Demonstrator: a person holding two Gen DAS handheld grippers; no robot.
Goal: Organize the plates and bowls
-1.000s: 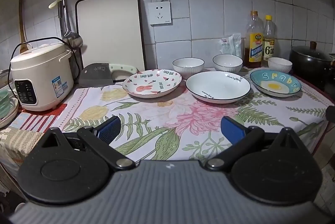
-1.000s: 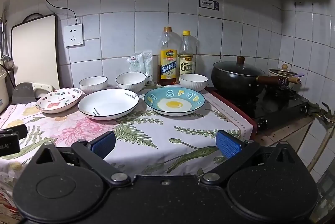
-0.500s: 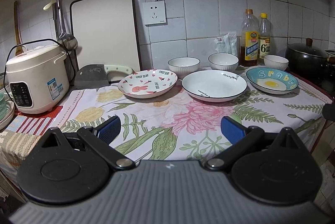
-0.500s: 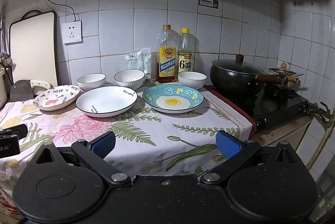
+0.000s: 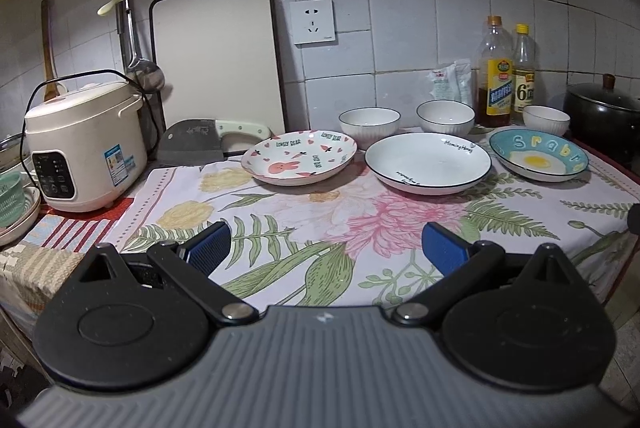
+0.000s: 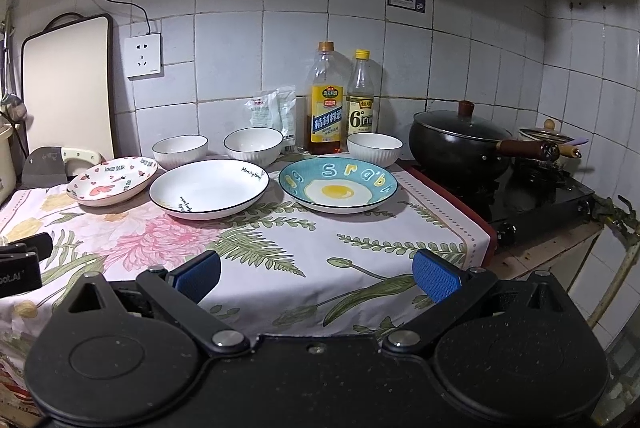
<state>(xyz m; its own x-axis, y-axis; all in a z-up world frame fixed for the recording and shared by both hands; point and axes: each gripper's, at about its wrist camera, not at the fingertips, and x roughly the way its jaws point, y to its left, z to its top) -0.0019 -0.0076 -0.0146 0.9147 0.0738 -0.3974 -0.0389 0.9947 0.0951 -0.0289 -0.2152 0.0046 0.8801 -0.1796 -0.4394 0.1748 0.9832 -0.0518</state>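
We judge the task to be at its opening step: no plate or bowl is stacked, and both claws hang short of the crockery over the near part of the floral-print cloth-covered counter (image 5: 280,212). Reading left to right, the white electric rice cooker (image 5: 86,138) stands at the far left, clear of the work. Next comes the shallow pink-and-white ceramic plate with rabbit print (image 5: 299,157), then the plain white ceramic plate with black rim (image 5: 428,163), then the blue ceramic plate with fried-egg print (image 6: 338,184); the three lie in one row, near one another but not overlapping. Behind them, against the tiled wall, three small white ribbed ceramic bowls stand apart: left bowl (image 6: 180,150), middle bowl (image 6: 253,146), right bowl (image 6: 374,147). The black lidded wok (image 6: 458,144) sits on the stove to the right. The left claw (image 5: 324,248) is released and holds nothing; the rabbit plate and the white plate lie ahead of it, well apart from its fingers. The right claw (image 6: 316,274) is likewise released and unloaded, with the white and egg plates ahead. The next move probably calls for advancing one claw to a plate rim, closing on the rim, and lifting it onto a neighbouring plate; bowls would nest likewise.
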